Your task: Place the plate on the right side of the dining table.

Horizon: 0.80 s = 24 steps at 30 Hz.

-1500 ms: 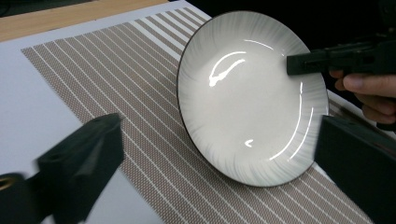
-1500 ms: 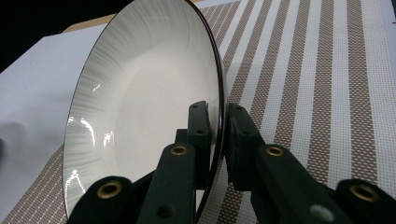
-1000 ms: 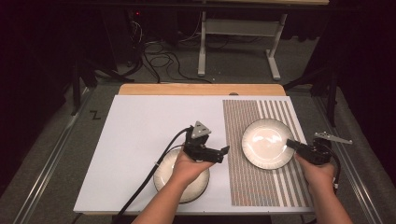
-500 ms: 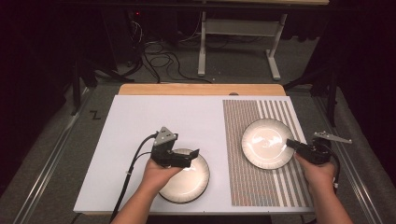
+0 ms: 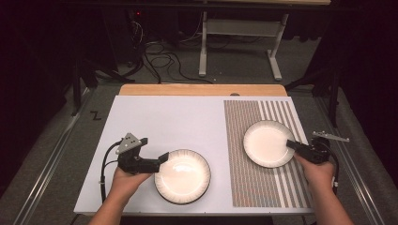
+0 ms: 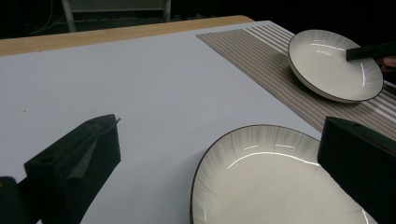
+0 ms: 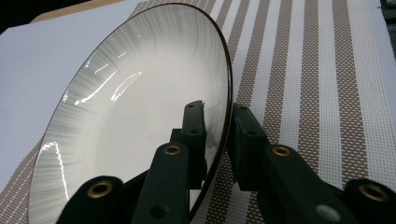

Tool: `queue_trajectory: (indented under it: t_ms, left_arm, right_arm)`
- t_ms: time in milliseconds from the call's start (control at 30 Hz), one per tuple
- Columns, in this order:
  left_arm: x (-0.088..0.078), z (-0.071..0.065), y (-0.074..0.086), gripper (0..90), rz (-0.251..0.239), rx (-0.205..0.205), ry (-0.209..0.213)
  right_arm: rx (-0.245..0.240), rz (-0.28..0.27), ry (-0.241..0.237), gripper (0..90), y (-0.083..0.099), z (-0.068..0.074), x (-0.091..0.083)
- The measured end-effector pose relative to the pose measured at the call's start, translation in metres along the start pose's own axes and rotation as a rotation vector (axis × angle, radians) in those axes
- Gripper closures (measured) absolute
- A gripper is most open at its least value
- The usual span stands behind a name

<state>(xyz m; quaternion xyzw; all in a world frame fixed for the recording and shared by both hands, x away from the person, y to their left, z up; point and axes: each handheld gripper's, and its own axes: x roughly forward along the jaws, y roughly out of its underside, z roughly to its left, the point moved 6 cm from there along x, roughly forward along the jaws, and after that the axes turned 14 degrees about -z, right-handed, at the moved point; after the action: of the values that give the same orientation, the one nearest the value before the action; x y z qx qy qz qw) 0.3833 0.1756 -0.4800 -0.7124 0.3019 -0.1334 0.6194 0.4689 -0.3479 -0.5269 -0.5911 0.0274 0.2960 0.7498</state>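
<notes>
While the right gripper [image 7: 217,123] pinches the rim of the far plate [image 5: 267,143] on the striped mat [image 5: 267,187] near the table's right edge, steadying it, the left gripper [image 5: 162,161], jaws spread, approaches the near plate [image 5: 183,176] at the front edge.

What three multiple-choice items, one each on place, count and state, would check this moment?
1. Where does the far plate lie?
A. on the striped mat
B. on the bare white board
C. on the floor

2. How many plates are on the table?
A. one
B. two
C. three

3. How do the left gripper's jaws stand?
A. shut on a rim
B. open beside the near plate
C. shut on a cup

Key: 1 A, stripes lie under it; 2 B, one by each gripper; 3 B, the left gripper view shows the jaws wide apart.
</notes>
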Motion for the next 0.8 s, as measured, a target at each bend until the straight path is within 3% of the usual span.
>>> queue_trajectory:
  t_ms: [100,200,400,733,800]
  left_arm:
    - [0.000,0.009,0.010,0.4,0.001,-0.035,-0.011]
    - [-0.001,0.012,0.017,0.4,0.019,-0.037,-0.013]
    - [-0.007,0.009,0.016,0.6,0.000,-0.040,-0.011]
    - [-0.011,0.006,0.021,0.6,0.018,-0.045,-0.020]
    - [-0.010,0.005,0.022,0.6,0.018,-0.048,-0.020]
  right_arm:
    - [0.017,0.006,0.002,78.4,0.001,-0.002,0.001]
    - [0.017,0.016,0.015,77.1,0.003,-0.002,0.002]
    - [0.005,0.021,0.027,75.9,0.004,-0.003,0.003]
    - [-0.013,0.063,0.037,67.6,0.012,-0.003,0.003]
    - [-0.037,0.066,0.044,66.8,0.014,-0.003,0.002]
